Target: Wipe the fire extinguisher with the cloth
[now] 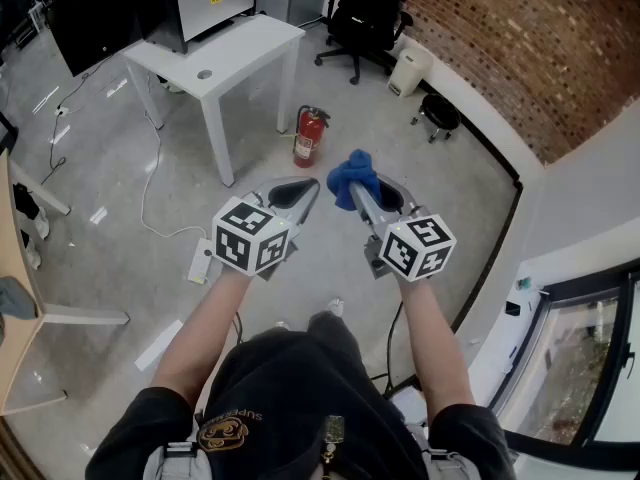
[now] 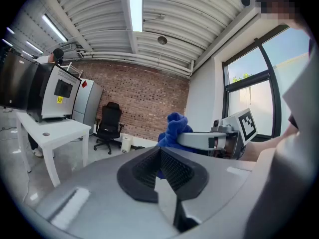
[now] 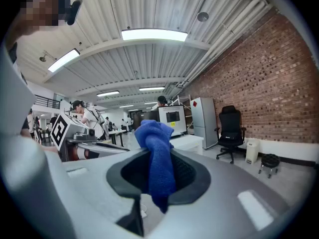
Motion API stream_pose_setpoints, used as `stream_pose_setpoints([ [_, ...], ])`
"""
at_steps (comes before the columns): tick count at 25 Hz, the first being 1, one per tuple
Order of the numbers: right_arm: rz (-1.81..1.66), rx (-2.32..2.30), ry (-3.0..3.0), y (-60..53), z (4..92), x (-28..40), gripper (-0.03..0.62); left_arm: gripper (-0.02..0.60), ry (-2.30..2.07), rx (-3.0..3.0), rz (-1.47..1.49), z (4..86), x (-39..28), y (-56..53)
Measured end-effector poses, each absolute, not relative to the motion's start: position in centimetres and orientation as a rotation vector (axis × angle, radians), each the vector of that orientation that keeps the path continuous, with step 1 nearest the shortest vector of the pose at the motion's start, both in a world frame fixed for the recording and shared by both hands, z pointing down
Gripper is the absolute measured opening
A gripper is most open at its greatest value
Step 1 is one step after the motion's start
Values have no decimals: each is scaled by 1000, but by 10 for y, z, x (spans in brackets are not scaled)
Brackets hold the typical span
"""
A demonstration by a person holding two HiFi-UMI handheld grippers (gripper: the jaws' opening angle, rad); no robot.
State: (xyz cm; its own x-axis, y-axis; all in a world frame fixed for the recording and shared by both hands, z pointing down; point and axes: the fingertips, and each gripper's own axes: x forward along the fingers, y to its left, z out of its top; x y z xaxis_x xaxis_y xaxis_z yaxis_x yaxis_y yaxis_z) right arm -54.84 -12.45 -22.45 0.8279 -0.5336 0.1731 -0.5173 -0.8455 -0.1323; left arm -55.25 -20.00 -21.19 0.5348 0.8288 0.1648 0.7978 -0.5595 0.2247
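Note:
A red fire extinguisher (image 1: 309, 136) stands upright on the grey floor beside a white table's leg, some way ahead of both grippers. My right gripper (image 1: 352, 184) is shut on a bunched blue cloth (image 1: 351, 176), which sticks up out of its jaws and hangs down between them in the right gripper view (image 3: 157, 161). My left gripper (image 1: 306, 197) is held level next to it, shut with nothing between its pads (image 2: 158, 169). The blue cloth (image 2: 173, 130) and right gripper show at the right of the left gripper view. The extinguisher is hidden in both gripper views.
A white table (image 1: 215, 53) stands to the extinguisher's left. A black office chair (image 1: 365, 18), a white bin (image 1: 408, 70) and a black stool (image 1: 438, 114) line the brick wall. Cables and a power strip (image 1: 200, 260) lie on the floor near my feet.

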Motion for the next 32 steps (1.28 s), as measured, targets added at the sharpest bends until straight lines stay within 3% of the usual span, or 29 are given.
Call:
stream_pose_setpoints([
  [20, -290, -2918, 826, -122, -223, -545, 91, 5, 1390, 2667, 405, -205, -547, -200],
  [32, -327, -2954, 783, -112, -215, -508, 91, 5, 1371, 2710, 499, -181, -514, -193],
])
